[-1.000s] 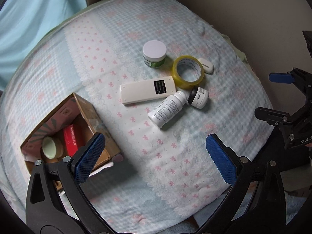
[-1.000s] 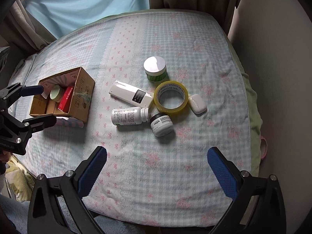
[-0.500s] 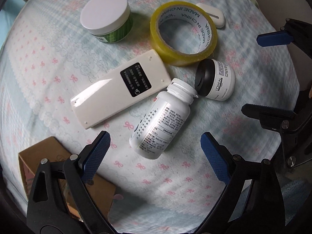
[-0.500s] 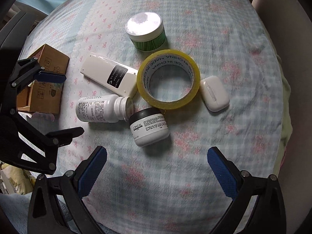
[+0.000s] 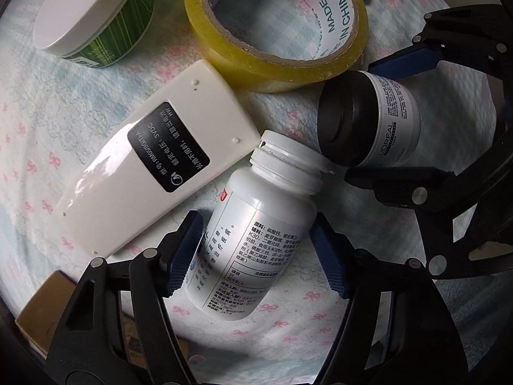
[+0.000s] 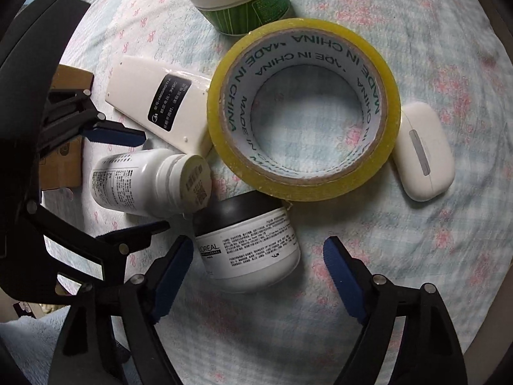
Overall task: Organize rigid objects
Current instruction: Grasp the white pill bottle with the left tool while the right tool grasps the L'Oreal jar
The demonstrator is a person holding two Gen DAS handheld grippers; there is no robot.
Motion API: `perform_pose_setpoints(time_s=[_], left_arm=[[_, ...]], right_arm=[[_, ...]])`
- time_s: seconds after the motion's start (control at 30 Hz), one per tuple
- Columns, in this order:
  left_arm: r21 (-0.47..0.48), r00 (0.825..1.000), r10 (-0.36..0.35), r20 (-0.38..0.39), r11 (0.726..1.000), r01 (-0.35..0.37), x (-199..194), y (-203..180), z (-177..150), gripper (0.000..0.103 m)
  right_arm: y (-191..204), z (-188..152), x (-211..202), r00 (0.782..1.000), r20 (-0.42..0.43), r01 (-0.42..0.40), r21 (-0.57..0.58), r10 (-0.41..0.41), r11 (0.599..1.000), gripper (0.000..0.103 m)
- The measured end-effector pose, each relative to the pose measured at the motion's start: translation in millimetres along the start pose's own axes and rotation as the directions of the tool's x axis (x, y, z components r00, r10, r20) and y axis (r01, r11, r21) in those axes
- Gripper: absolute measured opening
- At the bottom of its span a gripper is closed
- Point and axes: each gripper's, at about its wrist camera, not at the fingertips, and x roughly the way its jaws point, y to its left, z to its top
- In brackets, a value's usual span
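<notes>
L gripper point(image 5: 256, 250) astride pill bottle point(image 5: 256, 234), maybe touching; R gripper point(image 6: 259, 276) around jar point(image 6: 250, 250).

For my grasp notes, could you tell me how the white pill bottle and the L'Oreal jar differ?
The white pill bottle is tall and narrow with a white cap; the L'Oreal jar is squat with a black lid. The bottle sits between the left gripper pads; the jar between the right gripper's. Both lie sideways.

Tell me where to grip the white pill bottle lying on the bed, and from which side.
Grip the white pill bottle across its straight labelled body, below the neck. It lies on its side, cap toward the black-lidded jar, so come from the base end, one finger on each long side. The left gripper already straddles it this way; the remote leaves room.
</notes>
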Motion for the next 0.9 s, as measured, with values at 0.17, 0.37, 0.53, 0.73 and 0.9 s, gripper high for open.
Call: perform_pose_setpoints(time_s=[0.17, 0.37, 0.53, 0.73, 0.9], left_arm=[[0.018, 1.0, 0.005, 0.004, 1.0, -0.006, 3, 0, 2, 0.058], [0.035, 1.0, 0.005, 0.015, 0.999, -0.006, 3, -2, 2, 0.057], [0.009, 1.0, -0.007, 0.023, 1.0, 0.007, 0, -1, 2, 0.056], [-0.003, 0.999, -0.014, 0.038, 1.0, 0.014, -9, -6, -2, 0.053], [-0.044, 0.998, -0.03, 0.062, 0.999, 0.032, -17, -3, -7, 0.051]], right_arm=[[3, -2, 0, 0.999, -0.005, -0.038, 0.008, 0.038, 0.999, 0.057], [6, -11, -4, 1.0, 0.011, -0.029, 0.007, 0.029, 1.0, 0.056], [9, -19, -10, 0.999, 0.024, -0.024, 0.02, 0.024, 0.999, 0.056], [17, -31, -23, 0.999, 0.043, -0.013, 0.01, 0.012, 1.0, 0.056], [25, -43, -33, 0.998, 0.065, -0.006, 0.01, 0.005, 1.0, 0.056]])
